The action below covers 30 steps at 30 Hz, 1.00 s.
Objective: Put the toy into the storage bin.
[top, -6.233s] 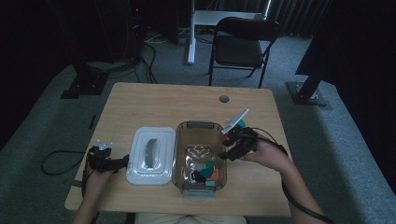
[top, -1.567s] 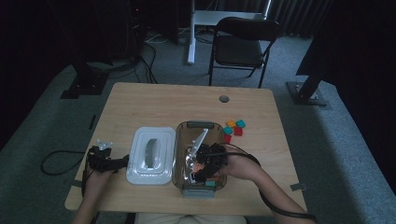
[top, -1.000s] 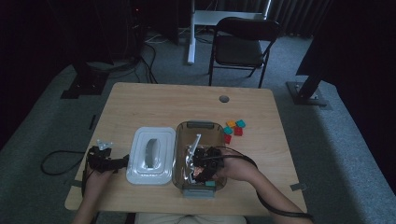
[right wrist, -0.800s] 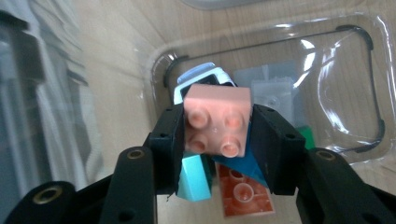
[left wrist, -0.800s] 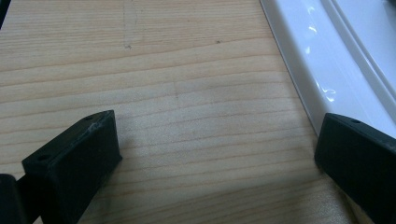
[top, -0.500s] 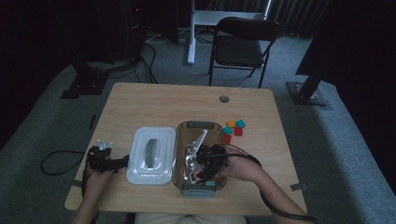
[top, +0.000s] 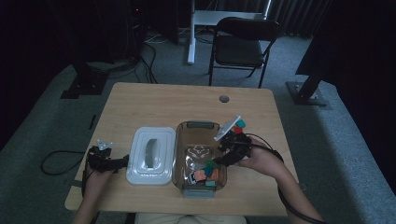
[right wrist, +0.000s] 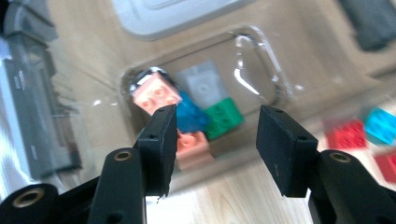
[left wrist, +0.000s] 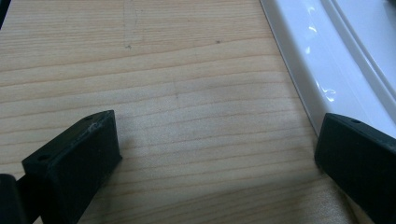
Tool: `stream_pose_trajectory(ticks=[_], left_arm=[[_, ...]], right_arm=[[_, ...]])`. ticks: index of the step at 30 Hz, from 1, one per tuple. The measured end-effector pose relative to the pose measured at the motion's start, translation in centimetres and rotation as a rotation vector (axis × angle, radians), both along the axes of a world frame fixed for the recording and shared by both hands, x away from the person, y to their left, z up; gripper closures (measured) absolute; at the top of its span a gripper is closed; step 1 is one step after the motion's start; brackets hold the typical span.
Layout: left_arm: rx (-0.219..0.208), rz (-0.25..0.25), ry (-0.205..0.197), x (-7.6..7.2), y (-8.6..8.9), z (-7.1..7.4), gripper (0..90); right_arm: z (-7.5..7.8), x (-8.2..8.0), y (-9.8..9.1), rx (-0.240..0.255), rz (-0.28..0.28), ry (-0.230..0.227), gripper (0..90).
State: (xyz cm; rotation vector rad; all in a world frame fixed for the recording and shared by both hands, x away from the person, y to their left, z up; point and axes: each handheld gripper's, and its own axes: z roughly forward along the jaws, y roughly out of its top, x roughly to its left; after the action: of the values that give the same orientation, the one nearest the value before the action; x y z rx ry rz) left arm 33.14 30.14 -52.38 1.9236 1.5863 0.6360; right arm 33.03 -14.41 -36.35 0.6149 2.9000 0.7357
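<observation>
A clear brown container (top: 187, 133) stands mid-table with several coloured bricks (top: 206, 172) in its near end. In the right gripper view I pick out a pink brick (right wrist: 156, 93), a blue one (right wrist: 189, 116) and a green one (right wrist: 224, 116) there. My right gripper (top: 220, 160) hovers over the container's right rim. Its jaws have just been opening and nothing is between them (right wrist: 215, 135). Loose bricks (top: 239, 125) lie on the table to its right, among them a red brick (right wrist: 345, 133). My left gripper (top: 122, 161) rests open on the table beside the white lid (top: 152, 156).
The white lid's edge (left wrist: 336, 60) runs past the left gripper's (left wrist: 215, 149) right jaw. A cable hole (top: 224, 99) sits at the table's (top: 154, 107) far side, with a folding chair (top: 238, 46) behind. Bare wood lies across the table's far half.
My right gripper has lifted out of the container's near end and moved right toward its rim, with its jaws now apart. The left gripper has stayed put.
</observation>
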Motion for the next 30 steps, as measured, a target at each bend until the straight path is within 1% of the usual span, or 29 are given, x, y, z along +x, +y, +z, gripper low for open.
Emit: stream_pose_trajectory(ticks=[2, 6, 10, 13, 15, 17, 21, 22, 23, 24, 29, 30], left_arm=[[0.0, 0.0, 0.0, 0.0, 0.0, 0.0, 0.5], [0.0, 0.0, 0.0, 0.0, 0.0, 0.0, 0.5], [-0.001, 0.002, -0.001, 0.0, 0.0, 0.0, 0.5], [0.0, 0.001, -0.003, 0.0, 0.0, 0.0, 0.5], [-0.001, 0.001, -0.004, 0.0, 0.0, 0.0, 0.5], [0.0, 0.001, -0.004, 0.0, 0.0, 0.0, 0.5], [0.0, 0.001, -0.002, 0.0, 0.0, 0.0, 0.5], [0.0, 0.001, -0.002, 0.0, 0.0, 0.0, 0.5], [0.0, 0.001, -0.002, 0.0, 0.0, 0.0, 0.5], [0.0, 0.001, -0.002, 0.0, 0.0, 0.0, 0.5], [0.0, 0.001, -0.002, 0.0, 0.0, 0.0, 0.5], [0.0, 0.001, -0.002, 0.0, 0.0, 0.0, 0.5]], right_arm=[[0.3, 0.3, -1.1, 0.021, -0.031, -0.005, 46.9], [0.5, 1.0, -3.0, 0.039, -0.096, -0.017, 46.4], [0.2, 2.0, -4.8, 0.057, -0.163, -0.013, 46.1], [-0.2, 2.9, -5.9, 0.07, -0.201, -0.012, 46.1], [-0.6, 3.6, -6.6, 0.072, -0.23, -0.012, 46.1], [-1.3, 4.5, -7.5, 0.081, -0.268, 0.002, 46.1], [-2.6, 6.1, -8.7, 0.082, -0.336, 0.022, 46.1], [-2.6, 6.1, -8.7, 0.082, -0.336, 0.022, 46.1], [-2.9, 6.5, -9.0, 0.085, -0.357, 0.032, 46.1], [-3.8, 7.6, -9.5, 0.092, -0.406, 0.049, 46.1], [-5.6, 10.1, -10.2, 0.104, -0.525, 0.088, 45.6], [-5.9, 10.5, -10.2, 0.1, -0.547, 0.09, 45.6]])
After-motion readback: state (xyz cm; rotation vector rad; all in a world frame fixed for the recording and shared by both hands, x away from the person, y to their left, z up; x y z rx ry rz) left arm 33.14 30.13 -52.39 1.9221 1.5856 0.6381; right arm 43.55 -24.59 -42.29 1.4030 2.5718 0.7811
